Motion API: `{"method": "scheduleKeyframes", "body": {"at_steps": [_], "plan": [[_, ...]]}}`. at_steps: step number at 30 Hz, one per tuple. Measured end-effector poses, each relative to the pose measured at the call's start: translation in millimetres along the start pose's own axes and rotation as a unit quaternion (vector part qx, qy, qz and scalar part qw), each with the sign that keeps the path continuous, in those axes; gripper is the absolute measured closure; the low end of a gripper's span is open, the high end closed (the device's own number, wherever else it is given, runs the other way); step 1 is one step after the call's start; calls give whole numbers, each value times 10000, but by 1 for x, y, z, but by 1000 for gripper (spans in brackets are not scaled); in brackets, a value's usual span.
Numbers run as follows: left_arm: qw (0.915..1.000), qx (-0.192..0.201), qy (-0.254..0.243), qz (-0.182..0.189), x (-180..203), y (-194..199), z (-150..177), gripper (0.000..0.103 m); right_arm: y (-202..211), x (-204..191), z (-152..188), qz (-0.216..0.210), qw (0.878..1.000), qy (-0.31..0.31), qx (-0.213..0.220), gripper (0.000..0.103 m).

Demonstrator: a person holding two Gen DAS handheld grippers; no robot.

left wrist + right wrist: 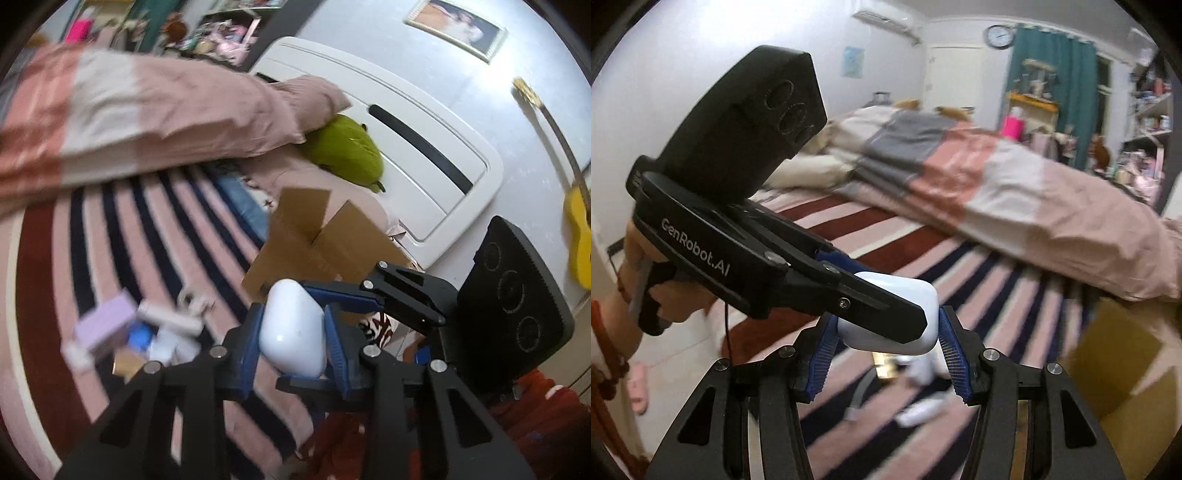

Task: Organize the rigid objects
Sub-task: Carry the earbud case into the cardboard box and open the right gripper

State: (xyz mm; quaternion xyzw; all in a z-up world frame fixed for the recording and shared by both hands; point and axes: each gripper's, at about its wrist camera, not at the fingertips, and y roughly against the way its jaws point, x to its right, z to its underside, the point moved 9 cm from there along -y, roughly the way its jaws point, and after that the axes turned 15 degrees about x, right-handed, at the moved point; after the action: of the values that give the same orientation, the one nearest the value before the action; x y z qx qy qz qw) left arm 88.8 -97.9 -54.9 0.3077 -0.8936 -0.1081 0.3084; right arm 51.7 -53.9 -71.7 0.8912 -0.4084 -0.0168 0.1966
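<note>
While both grippers are pinching the same white case (pixel 293 326) above the striped bed (pixel 155 229), this is looking like a handoff. Left gripper (pixel 291 332) jaws are squeezing it narrowly, right gripper (pixel 886 341) jaws are gripping it half-open. Next, 1 lets go, probably heading for the cardboard box (pixel 317 236).

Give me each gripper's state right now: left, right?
Left gripper: shut on the white rounded case.
Right gripper: jaws at the same white rounded case, also clamping it, as far as the blurred views show.
</note>
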Motion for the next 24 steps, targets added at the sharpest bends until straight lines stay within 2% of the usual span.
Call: {"method": "scheduleKeyframes", "body": {"at_steps": [6, 13, 17, 19, 21, 23, 24], "plan": [[9985, -323, -431, 136, 34, -67, -30, 73, 26, 66, -9, 731, 9972, -147, 19, 54], [9943, -898, -485, 296, 53, -142, -27, 73, 42, 138, 20, 1456, 9862, -478, -633, 54], [9917, -1134, -544, 256, 59, -166, -21, 72, 47, 162, 36, 1556, 9802, -759, -964, 54], [9911, -1151, -652, 127, 60, -170, -20, 65, 47, 173, 45, 1556, 9768, -952, -1121, 54], [9917, -1087, -687, 53, 60, -173, -22, 44, 48, 180, 52, 1607, 9730, -1037, -1290, 53], [9927, -969, -714, -39, 58, -171, -25, 29, 51, 181, 58, 1613, 9718, -1062, -1357, 53], [9930, -904, -749, -100, 56, -169, -27, 23, 52, 180, 58, 1624, 9717, -1046, -1358, 49]]}}
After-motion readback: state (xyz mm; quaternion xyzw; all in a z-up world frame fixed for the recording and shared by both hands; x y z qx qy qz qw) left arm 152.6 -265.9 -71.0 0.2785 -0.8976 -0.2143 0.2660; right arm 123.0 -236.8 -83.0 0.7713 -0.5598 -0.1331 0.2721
